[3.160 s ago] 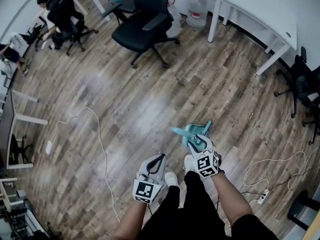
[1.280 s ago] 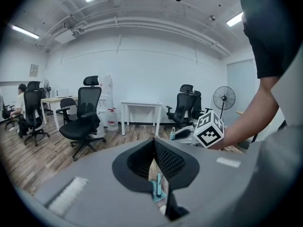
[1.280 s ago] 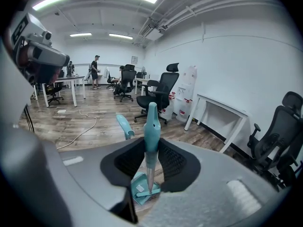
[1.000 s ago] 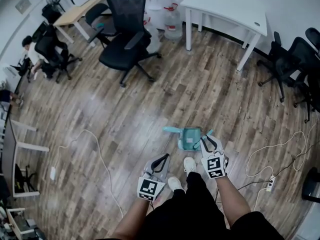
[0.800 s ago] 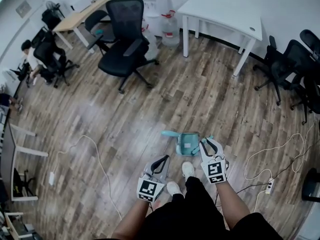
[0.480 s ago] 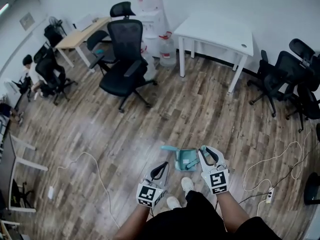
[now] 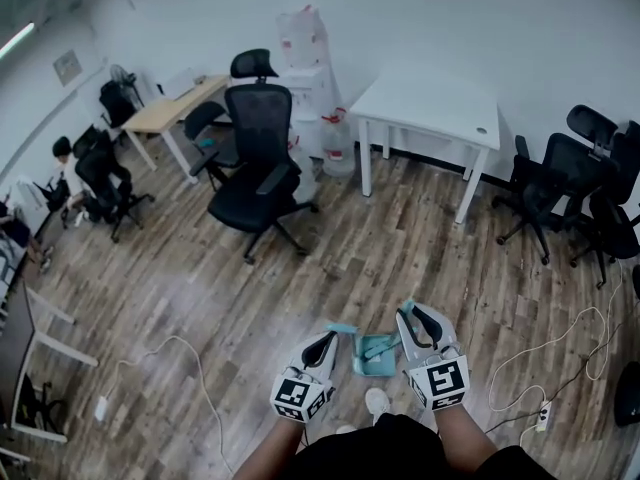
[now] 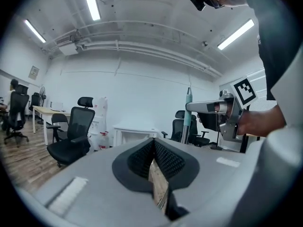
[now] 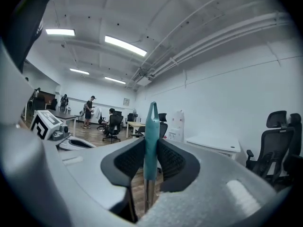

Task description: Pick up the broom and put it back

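Right tool (image 7: 417, 318) pinching slim teal plastic broom (image 9: 151, 126) by its upright handle, lower end over brown wood-plank floor (image 7: 250, 298); left tool (image 7: 322, 346) pressed together, just beside.

Teal broom (image 9: 151, 141), black office chair (image 7: 262, 158), white table (image 7: 425, 103), brown wood-grain floor (image 7: 200, 288)

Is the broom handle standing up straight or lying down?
Standing up. In the right gripper view, the teal broom handle runs straight up between the right gripper's pads, which squeeze it, with its tip toward the ceiling.
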Tool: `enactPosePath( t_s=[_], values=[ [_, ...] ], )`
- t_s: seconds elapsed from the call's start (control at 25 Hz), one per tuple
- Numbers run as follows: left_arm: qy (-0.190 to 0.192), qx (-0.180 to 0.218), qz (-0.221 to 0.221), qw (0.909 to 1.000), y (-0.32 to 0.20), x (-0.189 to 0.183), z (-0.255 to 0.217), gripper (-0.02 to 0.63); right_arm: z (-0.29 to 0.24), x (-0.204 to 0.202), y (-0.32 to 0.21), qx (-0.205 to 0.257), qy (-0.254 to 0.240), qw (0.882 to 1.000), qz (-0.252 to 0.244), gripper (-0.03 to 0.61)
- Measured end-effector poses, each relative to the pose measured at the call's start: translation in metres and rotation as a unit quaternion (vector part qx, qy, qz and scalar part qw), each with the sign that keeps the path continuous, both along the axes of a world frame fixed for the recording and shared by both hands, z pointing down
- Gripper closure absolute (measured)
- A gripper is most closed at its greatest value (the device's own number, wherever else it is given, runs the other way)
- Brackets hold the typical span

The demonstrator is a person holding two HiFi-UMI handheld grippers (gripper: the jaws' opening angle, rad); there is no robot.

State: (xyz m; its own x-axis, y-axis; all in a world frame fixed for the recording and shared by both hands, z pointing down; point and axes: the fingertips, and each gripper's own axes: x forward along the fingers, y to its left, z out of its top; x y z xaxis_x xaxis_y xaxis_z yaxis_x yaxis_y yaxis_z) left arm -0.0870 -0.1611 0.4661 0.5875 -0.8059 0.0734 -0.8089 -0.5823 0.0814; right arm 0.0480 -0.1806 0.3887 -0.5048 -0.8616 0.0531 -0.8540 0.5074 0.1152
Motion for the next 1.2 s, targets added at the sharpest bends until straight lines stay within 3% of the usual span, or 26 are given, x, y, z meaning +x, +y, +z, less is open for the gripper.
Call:
enactPosePath(
  t_s=[0.24, 0.6, 1.2],
  values=[
    [0.009, 0.032, -0.006, 0.9994, -0.012, -0.008, -0.031, 0.595, -0.037, -0.005, -0.002, 0.026, -0.019, 0.999, -0.012, 0.489],
    [0.006, 0.048, -0.014, 0.9988, -0.029, -0.013, -0.04, 0.595, -0.06, -0.002, -0.011, 0.05, -0.016, 0.999, -0.011, 0.489],
    [0.009, 0.038, -0.02, 0.999, -0.034, -0.015, -0.036, 0.595, -0.046, 0.018, -0.026, 0.031, -0.008, 0.999, 0.01, 0.489]
  ],
)
